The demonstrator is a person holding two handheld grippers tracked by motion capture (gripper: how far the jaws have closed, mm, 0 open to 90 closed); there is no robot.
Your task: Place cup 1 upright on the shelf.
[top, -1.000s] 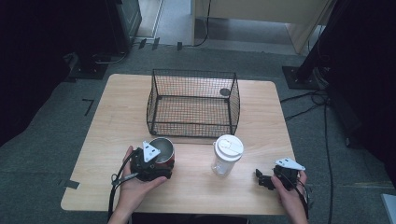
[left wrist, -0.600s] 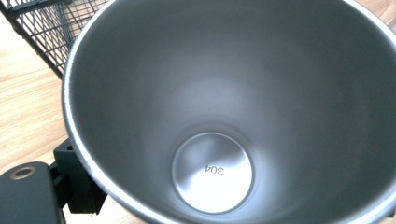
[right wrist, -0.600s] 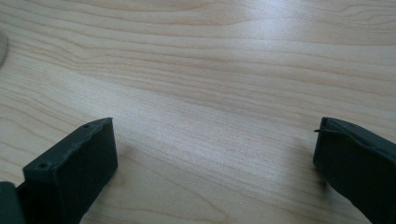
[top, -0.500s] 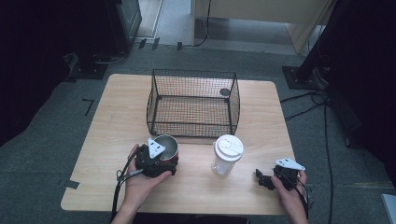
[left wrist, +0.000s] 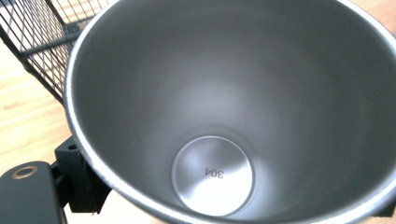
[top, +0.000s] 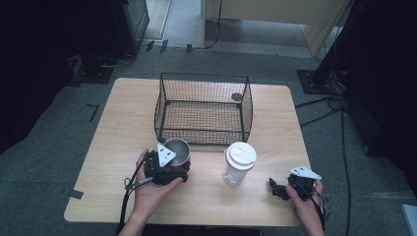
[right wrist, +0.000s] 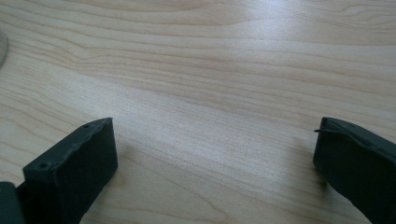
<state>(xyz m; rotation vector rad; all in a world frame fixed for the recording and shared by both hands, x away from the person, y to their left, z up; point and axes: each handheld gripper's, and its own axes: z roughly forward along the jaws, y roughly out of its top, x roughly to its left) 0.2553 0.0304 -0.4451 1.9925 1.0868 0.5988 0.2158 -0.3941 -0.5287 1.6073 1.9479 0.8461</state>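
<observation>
A stainless steel cup (top: pixel 177 149) is close to the front wall of the black wire basket (top: pixel 201 133), with my left gripper (top: pixel 173 162) shut on it. In the left gripper view I look straight into the cup's empty inside (left wrist: pixel 215 116), and one black finger (left wrist: pixel 81 179) presses on its outer wall at the lower left. My right gripper (top: pixel 276 190) rests near the front right of the table, open. Its two jaws stand wide apart over bare wood (right wrist: pixel 215 158).
A clear plastic cup with a white lid (top: pixel 239 161) stands upright between the two grippers, right of the steel cup. A small dark round object (top: pixel 237 97) lies at the basket's back right corner. The wooden table (top: pixel 123 113) has bare room on its left.
My left gripper has carried the steel cup a little to the right and farther from the table's front, closer to the basket. The right gripper has stayed put.
</observation>
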